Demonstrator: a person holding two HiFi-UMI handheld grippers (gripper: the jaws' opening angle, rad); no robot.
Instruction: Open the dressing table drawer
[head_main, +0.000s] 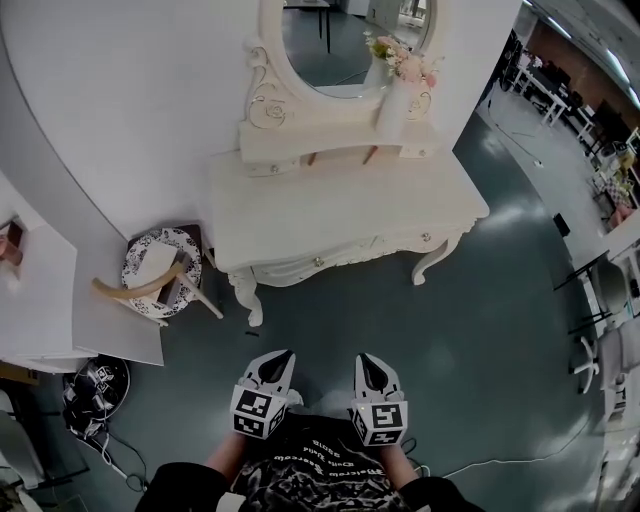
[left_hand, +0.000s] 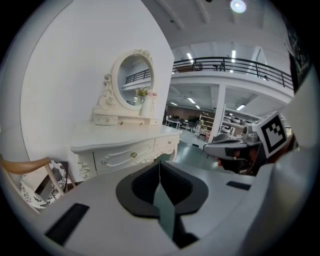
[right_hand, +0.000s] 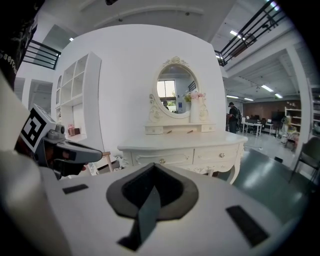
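Note:
A white dressing table with an oval mirror stands against the wall ahead of me. Its front drawers are closed, and small round knobs show on them. The left gripper and right gripper hover side by side over the floor, well short of the table, both shut and empty. In the left gripper view the shut left gripper points toward the drawer knob. In the right gripper view the right gripper faces the drawer front from a distance.
A wooden chair with a patterned cushion stands left of the table. White shelving and a tangle of cables are further left. A vase of flowers sits on the table top. Dark chairs stand at the far right.

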